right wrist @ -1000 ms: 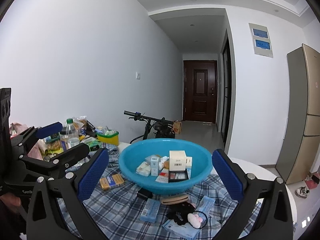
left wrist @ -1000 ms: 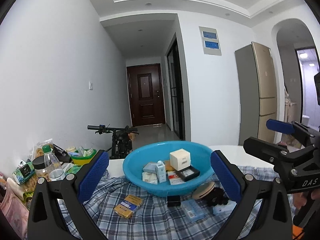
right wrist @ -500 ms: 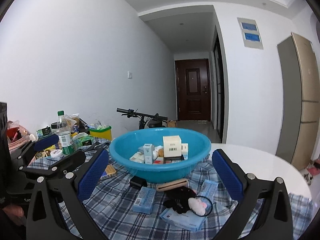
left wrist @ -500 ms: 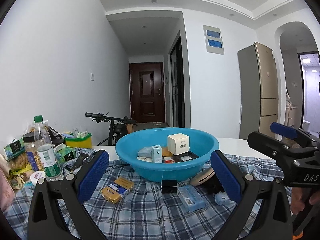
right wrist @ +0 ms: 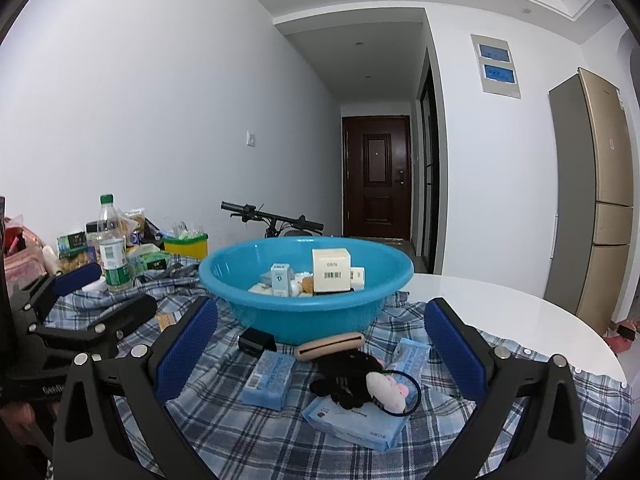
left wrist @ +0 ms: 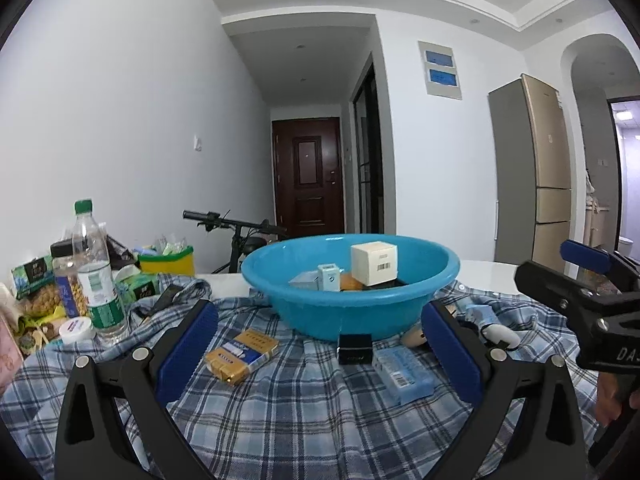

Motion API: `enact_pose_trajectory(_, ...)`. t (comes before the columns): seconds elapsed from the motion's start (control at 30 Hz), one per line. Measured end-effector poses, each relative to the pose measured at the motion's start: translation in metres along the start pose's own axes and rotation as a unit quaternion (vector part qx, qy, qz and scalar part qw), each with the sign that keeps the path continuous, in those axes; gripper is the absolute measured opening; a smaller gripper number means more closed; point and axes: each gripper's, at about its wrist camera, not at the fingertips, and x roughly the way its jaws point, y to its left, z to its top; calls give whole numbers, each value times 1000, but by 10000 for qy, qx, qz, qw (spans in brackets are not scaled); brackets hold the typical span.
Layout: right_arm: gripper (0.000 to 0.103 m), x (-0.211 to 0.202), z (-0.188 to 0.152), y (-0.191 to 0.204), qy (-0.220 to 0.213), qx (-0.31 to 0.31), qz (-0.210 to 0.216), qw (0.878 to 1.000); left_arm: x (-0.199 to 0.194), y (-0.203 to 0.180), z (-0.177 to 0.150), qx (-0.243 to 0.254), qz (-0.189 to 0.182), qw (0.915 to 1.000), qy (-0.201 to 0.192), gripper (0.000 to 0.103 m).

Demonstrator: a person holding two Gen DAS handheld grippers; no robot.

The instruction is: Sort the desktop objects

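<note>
A blue basin (left wrist: 352,312) (right wrist: 304,312) stands on the checked cloth and holds a white cube box (left wrist: 374,263) and several small boxes. In front of it lie a yellow pack (left wrist: 242,351), a small black box (left wrist: 354,349) and a light blue box (left wrist: 402,370). The right wrist view shows that blue box (right wrist: 270,378), a beige case (right wrist: 330,345), a black hair tie with a plush charm (right wrist: 362,378) and a tissue pack (right wrist: 356,420). My left gripper (left wrist: 318,354) and right gripper (right wrist: 320,356) are open and empty, low over the cloth.
A water bottle (left wrist: 98,272), a white jar (left wrist: 76,330), snack bags (left wrist: 34,292) and a yellow-green tub (left wrist: 166,262) crowd the left side. The white table edge (right wrist: 560,320) curves at the right. A bicycle (left wrist: 240,236) stands behind.
Both grippers have dropped lower and come closer to the cloth. The basin now shows from the side and the loose items look larger.
</note>
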Motion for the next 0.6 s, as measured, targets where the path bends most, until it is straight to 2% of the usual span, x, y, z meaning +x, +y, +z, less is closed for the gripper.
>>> enact_pose_trajectory(0.17,103,3,-7,-3,28,61,-12,10000,0,4,-3,5,116,9999,-79,103)
enact_pose_trajectory(0.43,103,8,-12,-2,131,22,-3,9999,5,9,-6,-134,81,9999,12,103)
enact_pose_trajectory(0.6,103,16,-13,-1,325,19,-14,9995,17,16,-10,-322,68,9987,391,103)
